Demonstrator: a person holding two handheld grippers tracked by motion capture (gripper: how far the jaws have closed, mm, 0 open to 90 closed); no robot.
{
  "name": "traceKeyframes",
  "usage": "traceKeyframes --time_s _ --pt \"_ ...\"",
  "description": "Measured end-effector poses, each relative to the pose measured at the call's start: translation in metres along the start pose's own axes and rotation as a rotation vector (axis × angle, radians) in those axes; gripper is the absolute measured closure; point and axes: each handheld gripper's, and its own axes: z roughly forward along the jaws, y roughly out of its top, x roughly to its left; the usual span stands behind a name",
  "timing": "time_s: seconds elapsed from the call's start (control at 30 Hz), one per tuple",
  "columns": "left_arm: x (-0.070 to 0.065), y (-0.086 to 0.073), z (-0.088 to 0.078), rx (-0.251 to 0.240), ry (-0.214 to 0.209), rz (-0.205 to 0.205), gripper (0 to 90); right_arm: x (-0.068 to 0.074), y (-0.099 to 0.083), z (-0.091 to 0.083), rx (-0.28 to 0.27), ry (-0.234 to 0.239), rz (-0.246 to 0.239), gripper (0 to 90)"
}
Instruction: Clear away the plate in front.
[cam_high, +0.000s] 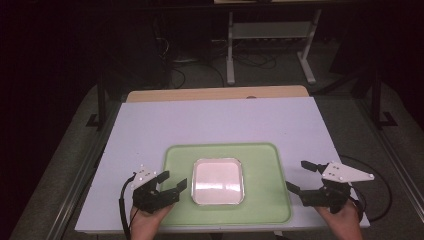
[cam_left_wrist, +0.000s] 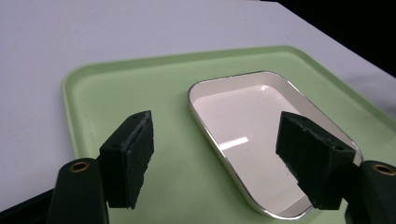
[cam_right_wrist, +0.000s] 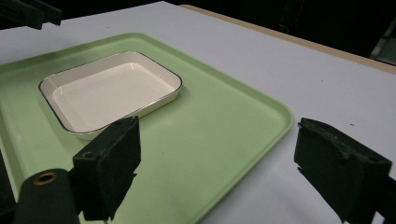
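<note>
White tabletop (cam_high: 220, 120) bears a green tray (cam_high: 260, 200); dark room behind.

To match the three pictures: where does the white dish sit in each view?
High view: white dish sits at centre of the green tray.
Left gripper view: right of centre, partly behind one jaw.
Right gripper view: upper left.
Shared landmark: the green tray beneath it.

The white dish (cam_left_wrist: 252, 121) looks glossy, like enamel, with a shiny metal rim; the green tray (cam_left_wrist: 140, 88) is smooth matt plastic. The table (cam_high: 220, 120) has a matt pale top.
</note>
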Motion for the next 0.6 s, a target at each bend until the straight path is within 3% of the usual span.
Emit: traceKeyframes --time_s 0.17,0.4,0.6 --pt "0.001 0.001 -0.007 -0.011 -0.004 0.046 25.7 -0.001 0.0 -0.001 0.002 -0.003 0.002 13.8" --pt "0.007 -0.003 -0.013 -0.003 -0.024 0.063 25.2 0.0 0.0 0.0 0.004 -0.003 -0.001 13.8" --pt "0.012 -0.007 -0.023 -0.012 -0.02 0.108 25.2 0.0 0.0 0.0 0.006 -0.002 -0.004 13.8"
